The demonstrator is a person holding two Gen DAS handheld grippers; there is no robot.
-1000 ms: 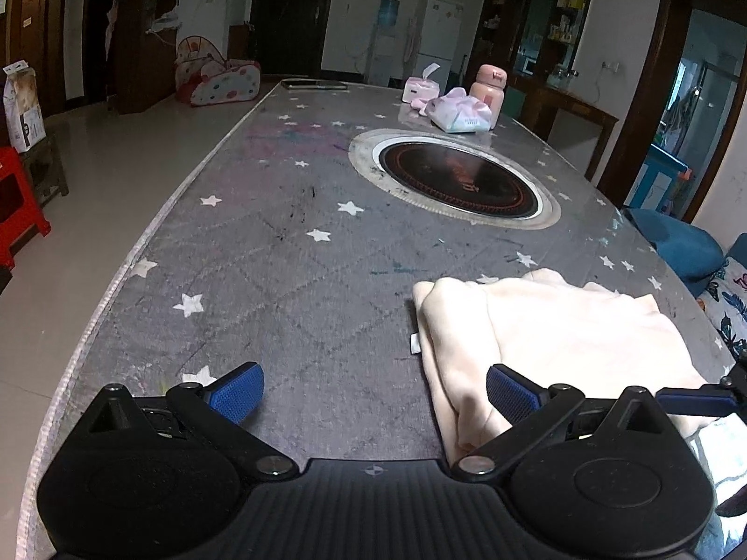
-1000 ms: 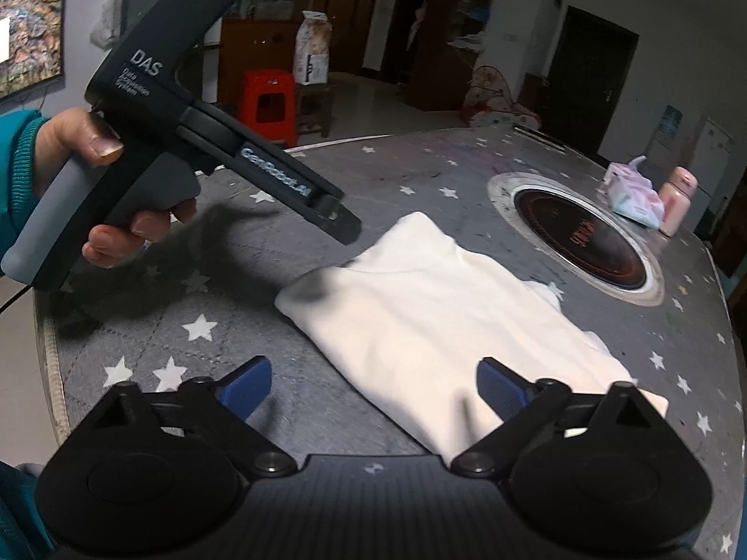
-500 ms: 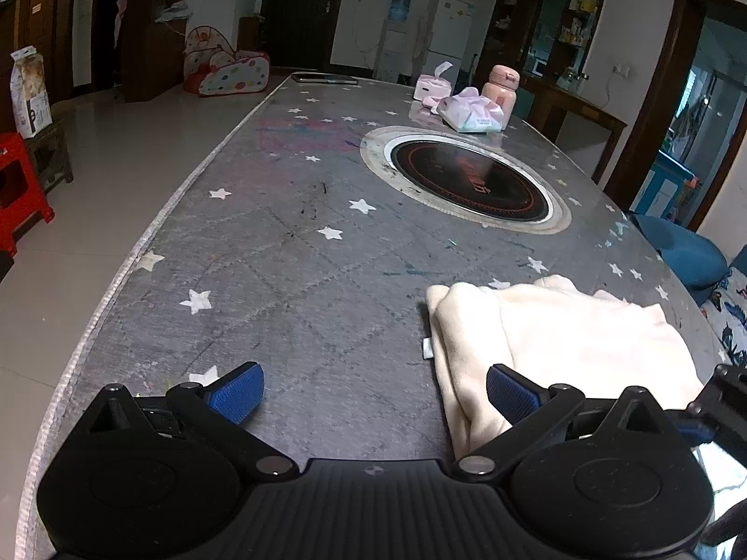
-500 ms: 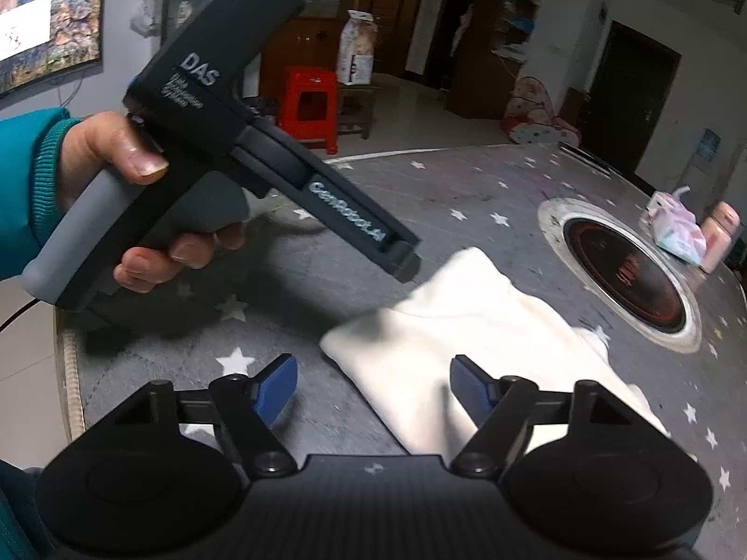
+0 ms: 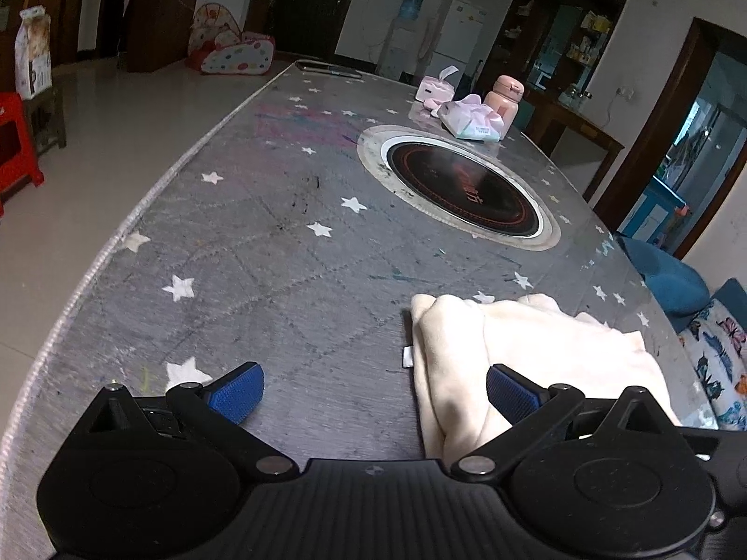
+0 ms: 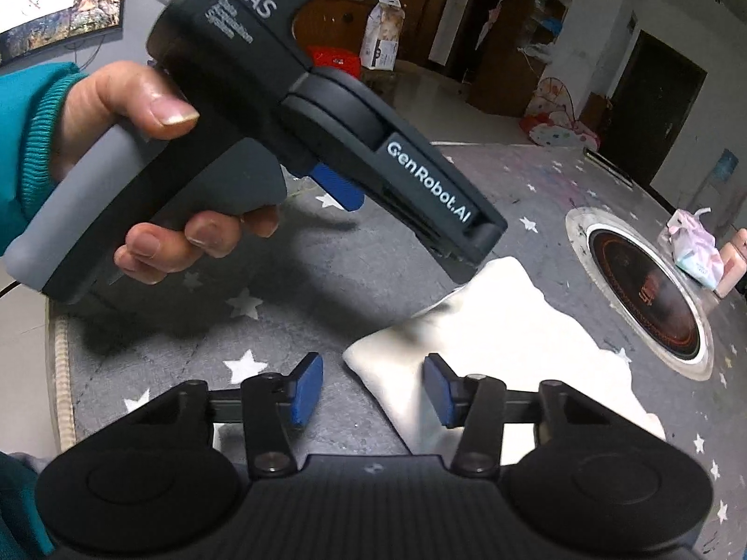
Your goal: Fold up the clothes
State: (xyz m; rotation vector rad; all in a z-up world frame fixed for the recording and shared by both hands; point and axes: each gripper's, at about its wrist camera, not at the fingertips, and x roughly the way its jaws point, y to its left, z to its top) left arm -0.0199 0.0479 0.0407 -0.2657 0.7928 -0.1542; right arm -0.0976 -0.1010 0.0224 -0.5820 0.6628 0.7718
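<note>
The folded cream fleece garment [image 6: 504, 340] lies flat on the grey star-printed table [image 5: 261, 261], toward its near end, with one corner pointing at the right gripper [image 6: 373, 389]. In the left wrist view the same garment [image 5: 523, 354] shows a rolled, doubled edge on its left side with a small white tag sticking out beside it.

The right gripper points down at that near corner. Its blue pads have just been closing, yet a clear gap remains between them: the corner lies in that gap, close to the right pad, and neither pad presses on the cloth.

The left gripper [image 5: 371, 387] has its jaws wide apart. Its right blue pad hangs over the garment's rolled edge, its left pad over bare table, and nothing is clamped between them. Seen from the right wrist camera, the left gripper is a black pistol-shaped tool held in a hand [image 6: 140, 177] with a teal knitted cuff, its tip just above the garment's far corner.

Farther along the table a round black hotplate [image 5: 460, 191] with a pale ring is set into the top. Beyond it stand a pink wet-wipe pack [image 5: 471, 116], a pink tissue box [image 5: 436, 88] and a peach-coloured bottle [image 5: 504, 100].
</note>
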